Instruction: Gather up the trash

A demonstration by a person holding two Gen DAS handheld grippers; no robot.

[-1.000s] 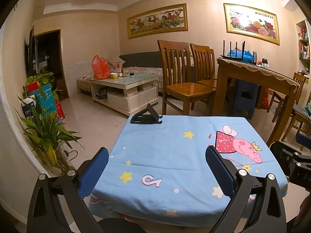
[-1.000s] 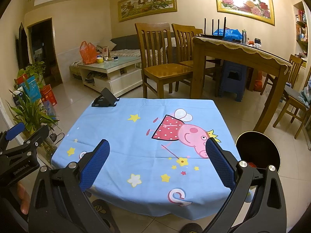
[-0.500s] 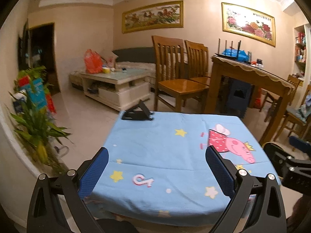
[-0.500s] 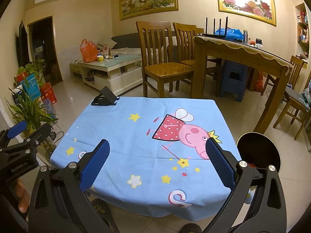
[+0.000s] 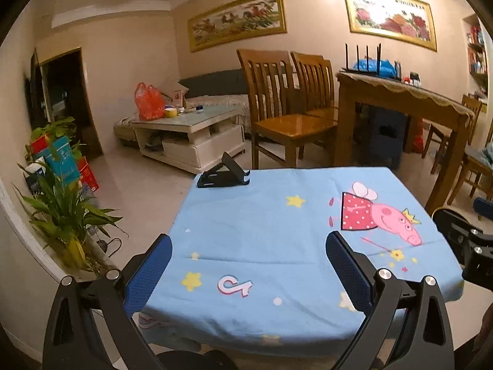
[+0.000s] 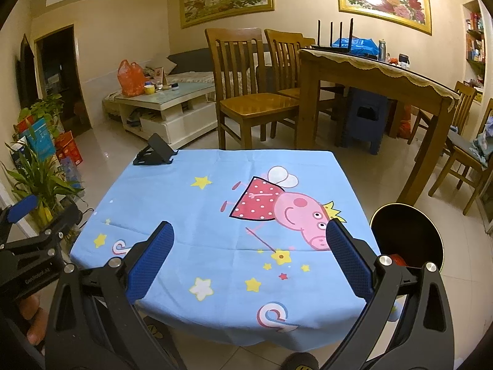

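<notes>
A small table with a blue cartoon-pig cloth (image 5: 262, 231) (image 6: 215, 215) stands before me; no loose trash shows on it. A black round bin (image 6: 406, 240) stands on the floor at the table's right, with something red (image 6: 397, 259) inside. My left gripper (image 5: 248, 271) is open and empty over the table's near left edge. My right gripper (image 6: 248, 259) is open and empty over the near edge, left of the bin. Each gripper shows at the edge of the other's view.
A black folding phone stand (image 5: 225, 174) (image 6: 154, 154) sits on the table's far left corner. Potted plants (image 5: 61, 212) stand on the left. Wooden chairs (image 6: 246, 92), a dining table (image 6: 369, 74) and a white coffee table (image 6: 163, 108) lie beyond.
The left wrist view swung left and down, then back right, and now sits a little closer to the table. The right gripper has barely moved. Both stay open.
</notes>
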